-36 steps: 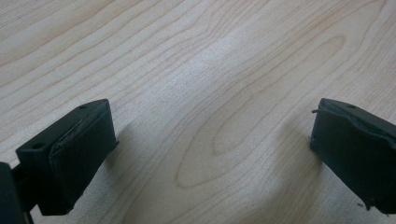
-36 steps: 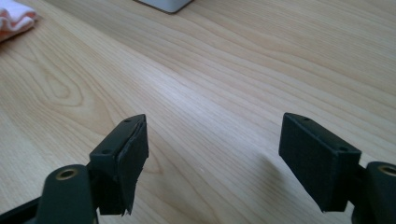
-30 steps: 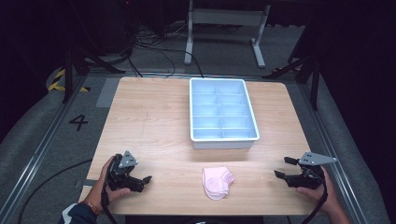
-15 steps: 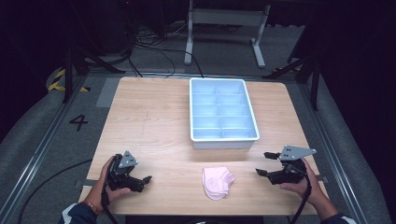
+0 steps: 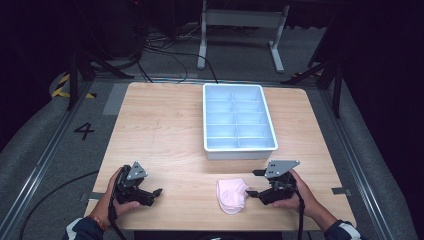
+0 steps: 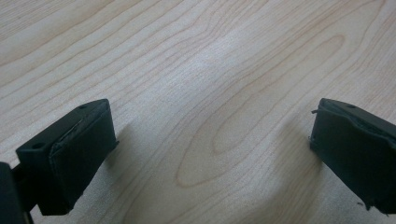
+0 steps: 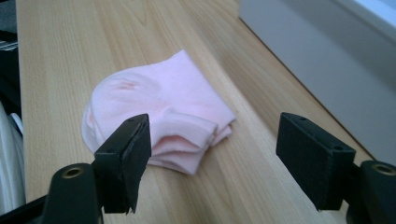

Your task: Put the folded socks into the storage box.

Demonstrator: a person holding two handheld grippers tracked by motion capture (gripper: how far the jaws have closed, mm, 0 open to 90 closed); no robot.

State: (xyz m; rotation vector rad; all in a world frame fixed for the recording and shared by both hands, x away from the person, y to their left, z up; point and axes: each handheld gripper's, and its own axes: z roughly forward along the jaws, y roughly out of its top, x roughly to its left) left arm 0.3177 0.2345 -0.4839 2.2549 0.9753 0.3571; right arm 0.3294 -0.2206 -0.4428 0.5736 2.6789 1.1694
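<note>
High view: folded pink socks [image 5: 231, 195] lie near the table [image 5: 165, 130] front edge, just beside the right gripper [image 5: 254, 183], jaws spread, empty. Left gripper [image 5: 156, 194] jaws also released.

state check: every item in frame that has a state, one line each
pink socks: folded in a stack, flat on the table, not gripped
compartment tray: upright, its compartments look empty
right gripper: open, jaws pointed at the socks, just short of them
left gripper: open, nothing between the jaws, low over bare table
</note>
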